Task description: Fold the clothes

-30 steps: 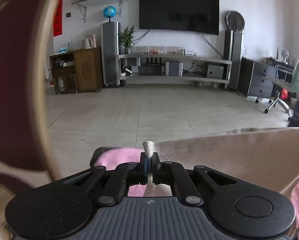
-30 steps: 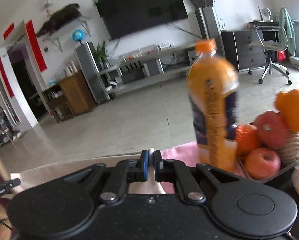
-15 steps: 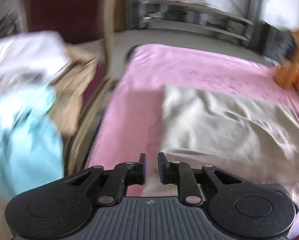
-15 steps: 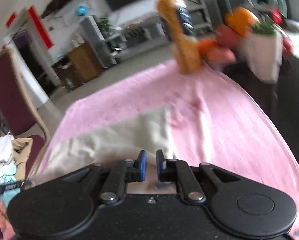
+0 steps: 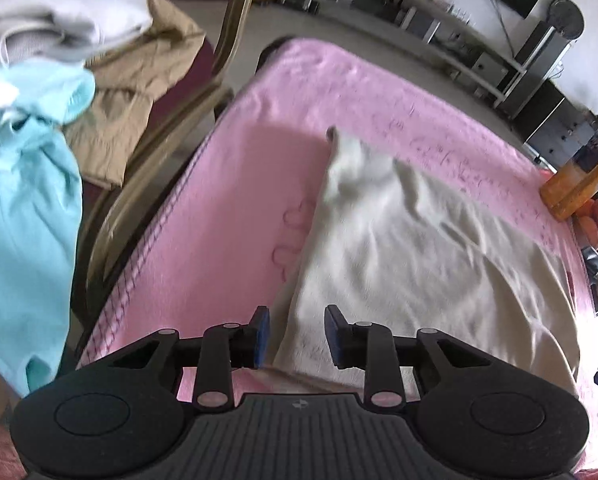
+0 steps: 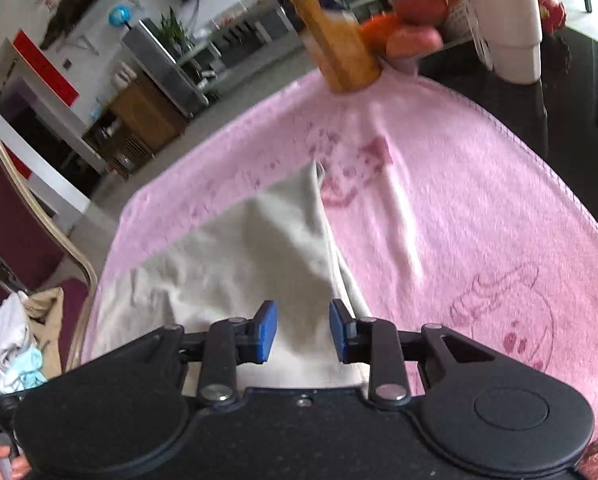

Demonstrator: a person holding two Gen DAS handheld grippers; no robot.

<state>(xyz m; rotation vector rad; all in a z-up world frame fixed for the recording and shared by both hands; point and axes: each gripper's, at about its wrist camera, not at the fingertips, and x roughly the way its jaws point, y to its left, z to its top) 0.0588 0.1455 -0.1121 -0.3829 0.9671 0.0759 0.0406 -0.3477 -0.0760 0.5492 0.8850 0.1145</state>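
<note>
A beige garment (image 5: 411,248) lies spread on a pink towel (image 5: 239,184) that covers the table. My left gripper (image 5: 297,334) is open and empty, just above the garment's near left edge. In the right wrist view the same garment (image 6: 235,264) lies on the pink towel (image 6: 459,208), one corner pointing away. My right gripper (image 6: 303,336) is open and empty above the garment's near right edge.
A chair (image 5: 171,120) at the table's left holds a pile of clothes: light blue (image 5: 27,208), tan (image 5: 139,80), white (image 5: 59,8). An orange juice bottle (image 6: 331,32), fruit (image 6: 415,12) and a white pot (image 6: 507,28) stand at the far right.
Both grippers were shut on the beige garment held up in the air. They have let it go onto the towel, opened, and now look down at it.
</note>
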